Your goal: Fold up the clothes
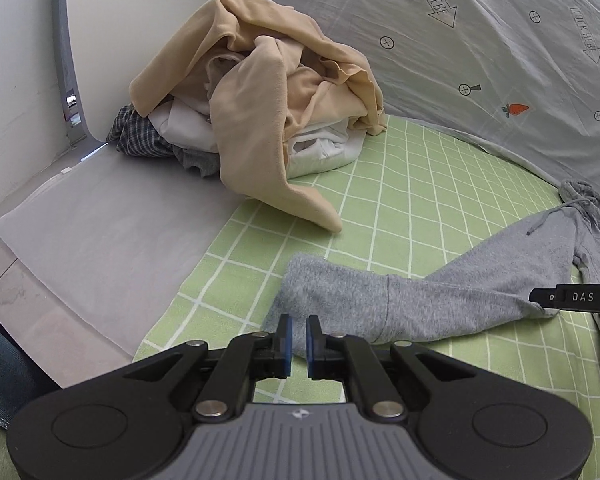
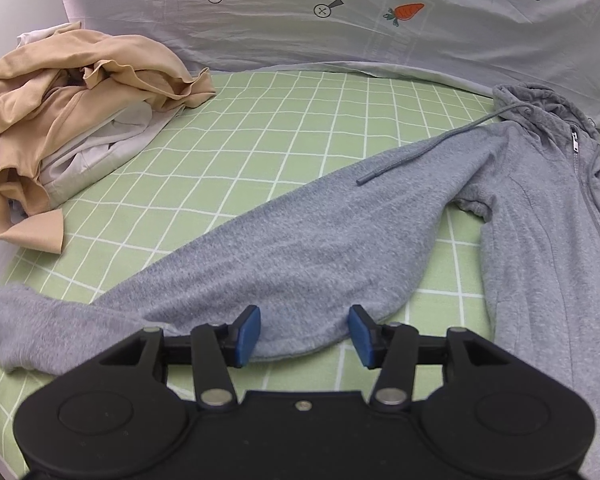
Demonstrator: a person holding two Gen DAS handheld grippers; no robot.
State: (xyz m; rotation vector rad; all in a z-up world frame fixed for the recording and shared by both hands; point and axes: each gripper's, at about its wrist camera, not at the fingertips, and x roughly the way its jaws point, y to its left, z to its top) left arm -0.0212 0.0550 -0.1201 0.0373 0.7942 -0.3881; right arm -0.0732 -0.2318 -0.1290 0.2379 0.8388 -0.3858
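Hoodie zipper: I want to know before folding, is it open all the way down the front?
No. In the right wrist view the zipper runs closed down the front of the grey hoodie, its pull up near the hood.

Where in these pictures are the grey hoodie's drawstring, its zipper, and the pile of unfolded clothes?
drawstring (image 2: 422, 151): right wrist view, middle of the cord.
zipper (image 2: 575, 140): right wrist view, metal pull near the collar.
pile of clothes (image 1: 256, 92): left wrist view, beige garment on top.

Green checked bedsheet (image 2: 284, 128), grey quilt (image 1: 480, 40) (carrot print), perhaps white wall (image 1: 16, 60)
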